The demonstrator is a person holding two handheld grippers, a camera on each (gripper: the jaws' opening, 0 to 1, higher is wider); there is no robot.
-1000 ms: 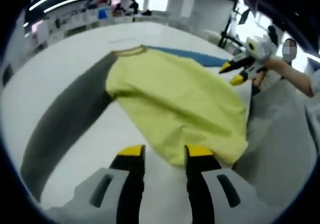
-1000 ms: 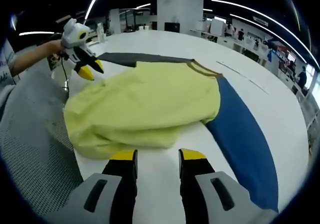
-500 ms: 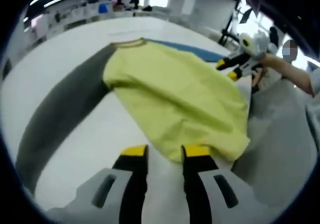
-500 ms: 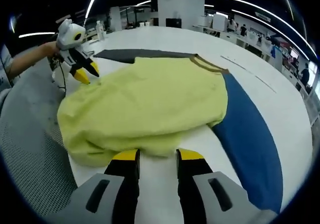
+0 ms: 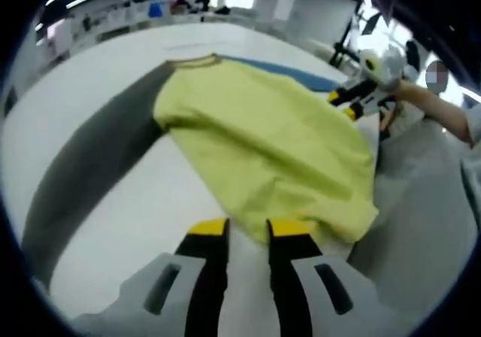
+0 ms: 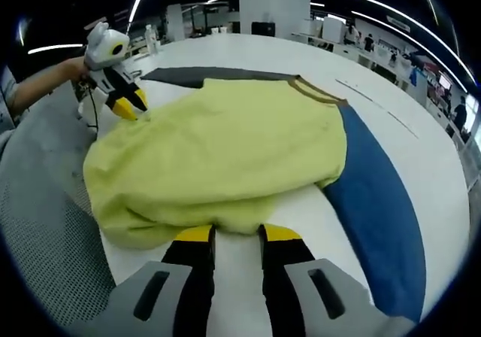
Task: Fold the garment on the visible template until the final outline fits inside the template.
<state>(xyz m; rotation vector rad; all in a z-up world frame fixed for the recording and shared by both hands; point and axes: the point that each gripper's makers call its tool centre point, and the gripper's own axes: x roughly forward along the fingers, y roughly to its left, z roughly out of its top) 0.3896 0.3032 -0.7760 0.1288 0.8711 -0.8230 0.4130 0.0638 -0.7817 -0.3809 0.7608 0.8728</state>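
**Both jaws closing in on the garment's near edges**

In the left gripper view, the left gripper [image 5: 248, 228] is showing its jaws parted by a narrow gap, the yellow tips sitting right at the near hem of the yellow garment [image 5: 263, 141]; the right-hand tip is lying at or just under the cloth edge, though whether any fabric is pinched I cannot tell. From these jaws the garment is running forward and slightly to the left, its long axis pointing away toward the collar at the far end. The grey template strip [image 5: 90, 179] is lying to the left of the jaws on the white table [image 5: 158, 217].

In the right gripper view, the right gripper [image 6: 238, 234] is likewise holding its jaws slightly apart, tips touching the folded near edge of the garment [image 6: 225, 149], which is spreading straight ahead. The blue template strip [image 6: 376, 209] is stretching away to the right of these jaws.

Both grippers are about equally near, each at its own edge. The coming move seems to be a grasp of these edges for a fold.
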